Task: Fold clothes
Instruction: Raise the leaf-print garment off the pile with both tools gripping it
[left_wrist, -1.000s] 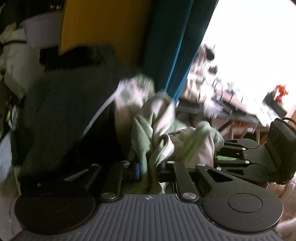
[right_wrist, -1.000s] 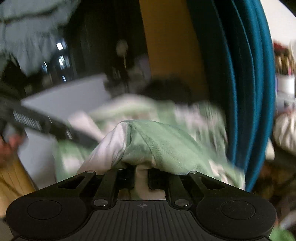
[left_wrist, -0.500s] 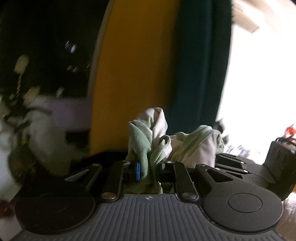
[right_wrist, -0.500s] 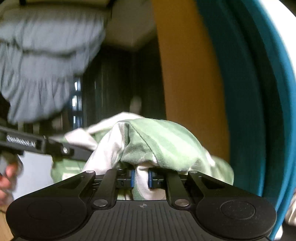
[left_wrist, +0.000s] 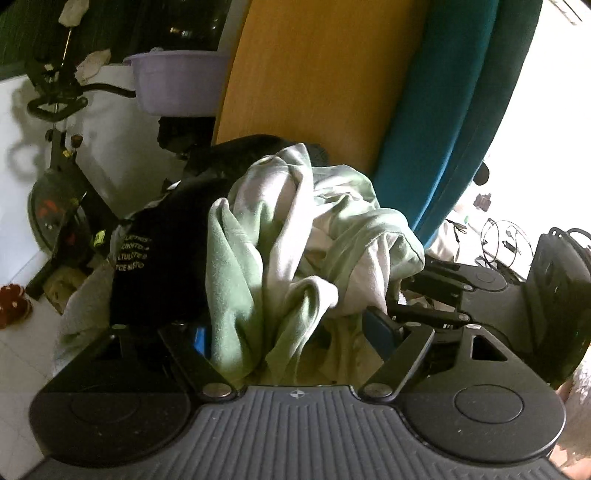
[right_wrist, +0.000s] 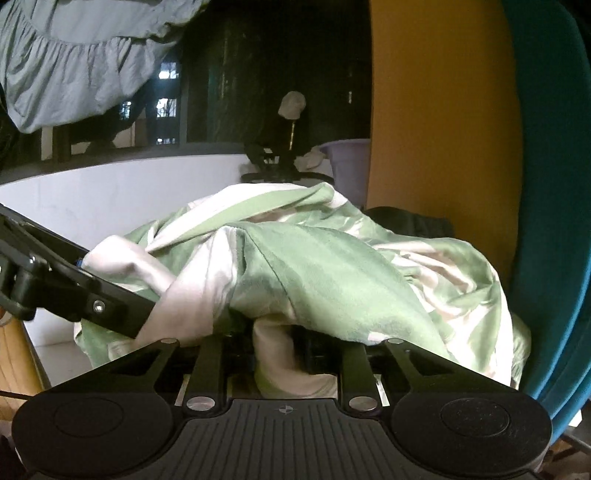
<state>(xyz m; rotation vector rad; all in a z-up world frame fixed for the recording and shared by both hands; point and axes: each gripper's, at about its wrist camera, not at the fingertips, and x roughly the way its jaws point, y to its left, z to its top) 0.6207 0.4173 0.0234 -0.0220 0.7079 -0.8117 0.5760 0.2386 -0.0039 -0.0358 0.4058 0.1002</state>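
A crumpled pale green and white garment (left_wrist: 314, 236) lies heaped on a dark pile. My left gripper (left_wrist: 290, 334) is open, its blue pads spread wide either side of a loose fold. A black garment with light lettering (left_wrist: 155, 266) lies just left of it. In the right wrist view the same green garment (right_wrist: 332, 273) drapes over my right gripper (right_wrist: 275, 343). That gripper is shut on a white fold and its fingertips are hidden under cloth. The right gripper (left_wrist: 399, 295) also shows at the right of the left wrist view. A left finger (right_wrist: 92, 295) crosses the right view's left side.
Behind the pile stand a yellow-orange panel (left_wrist: 314, 74) and a teal curtain (left_wrist: 461, 110). An exercise bike (left_wrist: 55, 177) and a lavender basin (left_wrist: 177, 81) are at the left. A grey ruffled cloth (right_wrist: 74, 55) hangs at upper left. A low white wall (right_wrist: 110, 192) runs behind.
My left gripper has opened and let go of the green fold it held. Both views have swung downward and steadied, with more of the garment and the pile in sight.
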